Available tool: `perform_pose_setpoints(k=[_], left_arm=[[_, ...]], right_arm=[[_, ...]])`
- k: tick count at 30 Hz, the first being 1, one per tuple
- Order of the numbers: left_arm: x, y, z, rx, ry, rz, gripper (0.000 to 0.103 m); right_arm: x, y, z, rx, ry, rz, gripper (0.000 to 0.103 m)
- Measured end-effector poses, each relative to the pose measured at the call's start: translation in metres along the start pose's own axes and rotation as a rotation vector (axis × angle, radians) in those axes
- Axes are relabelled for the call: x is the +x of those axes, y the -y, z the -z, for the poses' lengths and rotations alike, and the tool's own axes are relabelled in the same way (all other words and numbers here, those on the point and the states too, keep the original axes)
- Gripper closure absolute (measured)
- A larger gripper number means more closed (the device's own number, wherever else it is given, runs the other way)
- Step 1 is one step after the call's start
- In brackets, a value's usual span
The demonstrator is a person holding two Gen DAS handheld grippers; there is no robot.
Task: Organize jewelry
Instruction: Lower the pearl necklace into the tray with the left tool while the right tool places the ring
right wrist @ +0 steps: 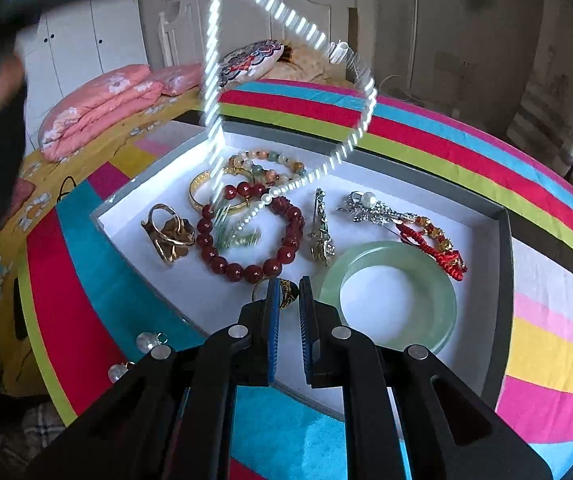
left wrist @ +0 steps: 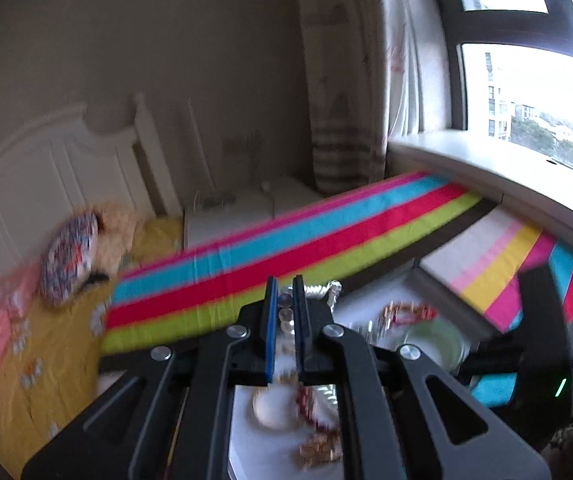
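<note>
Presently, strand: pearl necklace (right wrist: 286, 12) hangs from my left tool (left wrist: 284, 312), pinched, lower end trailing into the tray (right wrist: 504, 240).
Right tool (right wrist: 286, 300): pressed together, empty (nearer the jade bangle (right wrist: 390, 256)).

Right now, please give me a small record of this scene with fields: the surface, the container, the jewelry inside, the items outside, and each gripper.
surface: striped cloth in bright colours
container: shallow tray, white inside, grey rim
inside tray: green bangle, red bead bracelet, gold ring, silver brooch, red cord bracelet, pastel bead bracelet
in the air: pearl necklace, lower end reaching into the tray, blurred
outside tray: two clear beads on the cloth
left gripper: shut on pearl necklace
right gripper: shut, holds nothing
</note>
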State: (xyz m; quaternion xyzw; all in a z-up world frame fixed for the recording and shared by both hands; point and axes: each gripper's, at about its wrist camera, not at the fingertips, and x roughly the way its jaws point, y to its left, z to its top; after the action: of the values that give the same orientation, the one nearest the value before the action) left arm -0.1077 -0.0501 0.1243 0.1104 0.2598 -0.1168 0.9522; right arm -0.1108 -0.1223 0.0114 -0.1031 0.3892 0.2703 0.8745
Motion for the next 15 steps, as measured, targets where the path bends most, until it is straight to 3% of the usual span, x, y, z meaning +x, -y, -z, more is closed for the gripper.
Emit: perform_pose_setpoints(k=[5,8,11,15], left_arm=[[0.008,-0.003,0.048,-0.025,-0.071,0.033,0.096],[0.020,-0.009,0.069,-0.024,-0.143,-0.028,0.096],[0.027,-0.025,0.084,-0.079,-0.187,-0.007,0.096],[0.020,-0.023,0.098,-0.020,-0.161,0.036,0.096]], right_arm=[[0.000,0.007,-0.002,0.024,0.001,-0.033,0.091],[0.000,0.005,-0.003,0.018,0.001,-0.035,0.088],[0.000,0.003,-0.002,0.011,0.001,-0.041,0.083],[-0.002,0.002,-0.003,0.011,0.004,-0.042,0.075]])
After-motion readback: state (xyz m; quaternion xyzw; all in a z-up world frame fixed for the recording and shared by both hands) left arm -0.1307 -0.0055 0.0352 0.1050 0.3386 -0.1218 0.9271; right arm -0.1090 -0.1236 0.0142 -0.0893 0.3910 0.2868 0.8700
